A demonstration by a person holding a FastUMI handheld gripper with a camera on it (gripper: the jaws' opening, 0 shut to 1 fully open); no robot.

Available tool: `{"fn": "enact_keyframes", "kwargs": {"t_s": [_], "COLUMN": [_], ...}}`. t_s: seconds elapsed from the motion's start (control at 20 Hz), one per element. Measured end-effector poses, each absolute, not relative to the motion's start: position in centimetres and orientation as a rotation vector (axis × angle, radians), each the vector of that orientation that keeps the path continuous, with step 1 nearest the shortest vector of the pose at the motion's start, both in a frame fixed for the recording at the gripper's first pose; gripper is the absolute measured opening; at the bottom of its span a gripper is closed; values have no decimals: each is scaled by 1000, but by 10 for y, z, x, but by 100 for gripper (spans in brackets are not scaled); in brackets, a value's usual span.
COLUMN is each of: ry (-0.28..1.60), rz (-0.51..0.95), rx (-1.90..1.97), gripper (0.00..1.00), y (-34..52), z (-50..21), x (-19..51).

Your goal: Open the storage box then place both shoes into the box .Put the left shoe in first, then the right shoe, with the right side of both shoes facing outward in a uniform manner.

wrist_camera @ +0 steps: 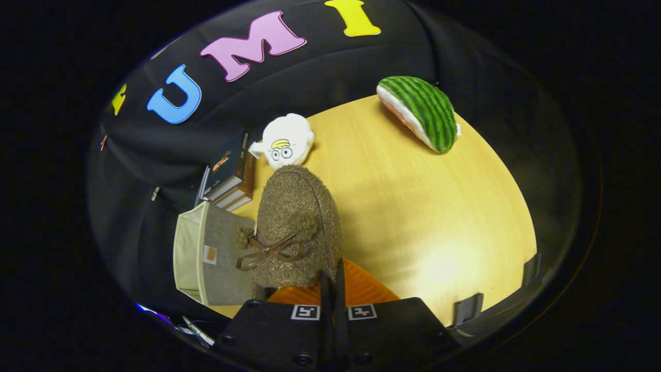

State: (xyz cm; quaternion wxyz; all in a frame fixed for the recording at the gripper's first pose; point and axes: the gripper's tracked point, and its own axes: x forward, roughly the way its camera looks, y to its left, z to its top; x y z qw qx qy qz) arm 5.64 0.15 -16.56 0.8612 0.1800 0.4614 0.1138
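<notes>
A brown fuzzy shoe (297, 227) with a brown bow and pompoms hangs lifted above the wooden table (428, 217), toe pointing away from me. My gripper (333, 281) is shut on the shoe's rear rim, the two fingers pressed close together on it. An orange sole or lining shows just behind the fingers. The grey fabric storage box (209, 253) stands to the shoe's left at the table edge, its cream-lined opening facing left; what is inside it is hidden.
A white plush toy (285, 140) lies beyond the shoe. A stack of books (232, 173) sits behind the box. A watermelon-slice plush (421, 111) rests at the far right of the table.
</notes>
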Motion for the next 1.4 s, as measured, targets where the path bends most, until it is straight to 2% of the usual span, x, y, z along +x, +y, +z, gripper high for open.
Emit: {"fn": "enact_keyframes", "kwargs": {"t_s": [0.25,0.7,1.05,1.4], "ry": [939,964,993,1047], "rz": [275,340,361,330], "rx": [475,583,500,416], "gripper": [5,5,5,6], "y": [80,199,252,262], "z": [-130,-112,-137,-163], "x": [44,18,22,25]}}
